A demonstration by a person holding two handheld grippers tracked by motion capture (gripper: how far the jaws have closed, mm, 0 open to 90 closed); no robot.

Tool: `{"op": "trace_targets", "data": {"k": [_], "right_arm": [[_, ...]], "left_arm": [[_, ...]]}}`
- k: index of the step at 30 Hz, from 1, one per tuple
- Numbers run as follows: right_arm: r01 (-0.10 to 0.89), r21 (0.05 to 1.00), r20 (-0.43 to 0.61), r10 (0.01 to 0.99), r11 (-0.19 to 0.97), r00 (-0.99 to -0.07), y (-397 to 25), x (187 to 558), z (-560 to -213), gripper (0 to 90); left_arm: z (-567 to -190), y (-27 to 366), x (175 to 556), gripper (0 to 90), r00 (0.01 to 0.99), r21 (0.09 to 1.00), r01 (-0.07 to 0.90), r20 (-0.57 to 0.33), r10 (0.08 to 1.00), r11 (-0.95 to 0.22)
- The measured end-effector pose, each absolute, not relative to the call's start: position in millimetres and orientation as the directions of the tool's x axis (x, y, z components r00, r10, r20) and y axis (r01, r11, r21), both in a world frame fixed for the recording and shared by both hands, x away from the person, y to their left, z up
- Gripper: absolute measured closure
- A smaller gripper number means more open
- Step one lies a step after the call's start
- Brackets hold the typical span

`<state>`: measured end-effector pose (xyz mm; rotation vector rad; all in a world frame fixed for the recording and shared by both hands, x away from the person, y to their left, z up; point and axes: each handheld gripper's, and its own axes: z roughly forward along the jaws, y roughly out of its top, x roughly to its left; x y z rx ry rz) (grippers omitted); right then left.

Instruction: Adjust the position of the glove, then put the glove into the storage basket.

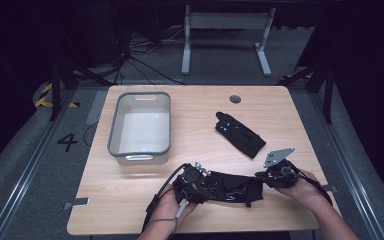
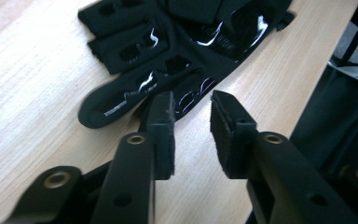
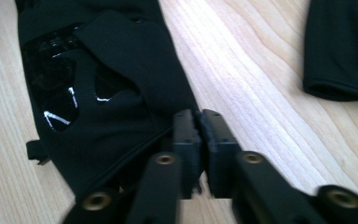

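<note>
left gripper [image 2: 192, 135] spread, lower centre | right gripper [image 3: 200, 149] pinching near glove's [image 1: 225, 186] cuff | risk: thin pinch slips when lifted

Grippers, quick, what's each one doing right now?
Left gripper: open, jaws apart at the near glove's finger end.
Right gripper: shut on the near glove's cuff edge.

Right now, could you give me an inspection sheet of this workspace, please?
Surface: wooden table, flat, round grommet at the far edge.
Job's things: near glove between the grippers; far glove lying apart; grey bin empty.
Clutter: nothing seen.
Grippers: left gripper open at the near glove's fingers; right gripper shut at its cuff edge.
Cables: left gripper's cable trails off the near edge.
Surroundings: grey floor, table frame beyond.
</note>
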<state>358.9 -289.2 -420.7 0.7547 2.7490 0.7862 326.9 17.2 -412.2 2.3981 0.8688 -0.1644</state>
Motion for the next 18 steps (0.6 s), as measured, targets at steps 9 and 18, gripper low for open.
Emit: {"op": "trace_targets", "data": {"k": [9,18], "right_arm": [[0.467,0.572,-0.034,0.588,0.675,-0.808,-296.5,359.6,-409.9,75.4],[0.489,0.592,0.0,0.606,0.641,-0.795,-297.6,356.3,-405.9,81.2]], "left_arm": [[-398.9,37.8,333.9,63.0,0.758,0.541,0.627,-0.254,0.601,-0.561],[-397.5,53.0,345.8,62.1,0.731,0.571,0.628,-0.202,0.652,-0.528]]}}
